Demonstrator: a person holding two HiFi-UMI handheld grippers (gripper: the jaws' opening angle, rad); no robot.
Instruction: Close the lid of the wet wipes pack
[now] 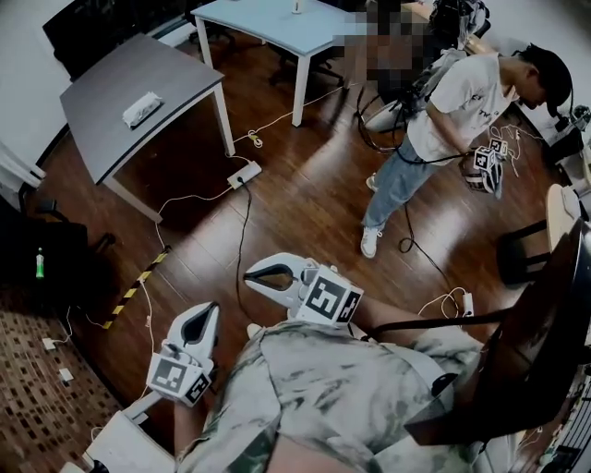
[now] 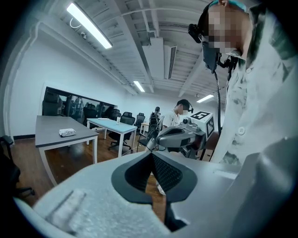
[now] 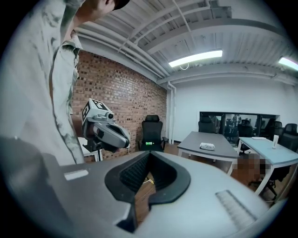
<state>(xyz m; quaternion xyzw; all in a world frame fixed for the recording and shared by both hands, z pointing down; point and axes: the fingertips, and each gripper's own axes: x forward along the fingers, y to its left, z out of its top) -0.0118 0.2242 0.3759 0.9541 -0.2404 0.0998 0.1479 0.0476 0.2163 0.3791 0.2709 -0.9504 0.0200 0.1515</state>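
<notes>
The wet wipes pack (image 1: 141,109) is a small white packet lying on the grey table (image 1: 111,111) at the far left, well away from both grippers. It also shows in the left gripper view (image 2: 67,132) and the right gripper view (image 3: 206,147). I cannot tell how its lid stands at this distance. My left gripper (image 1: 212,308) and right gripper (image 1: 249,274) are held close to my body above the wooden floor. Both are shut with nothing between the jaws, as their own views confirm for the left gripper (image 2: 151,155) and the right gripper (image 3: 149,154).
Another person (image 1: 443,120) stands at the right, holding grippers. A light blue table (image 1: 277,23) is at the back. A power strip (image 1: 245,174) and cables lie on the floor, with striped tape (image 1: 134,288) at the left. A dark desk (image 1: 545,342) is at my right.
</notes>
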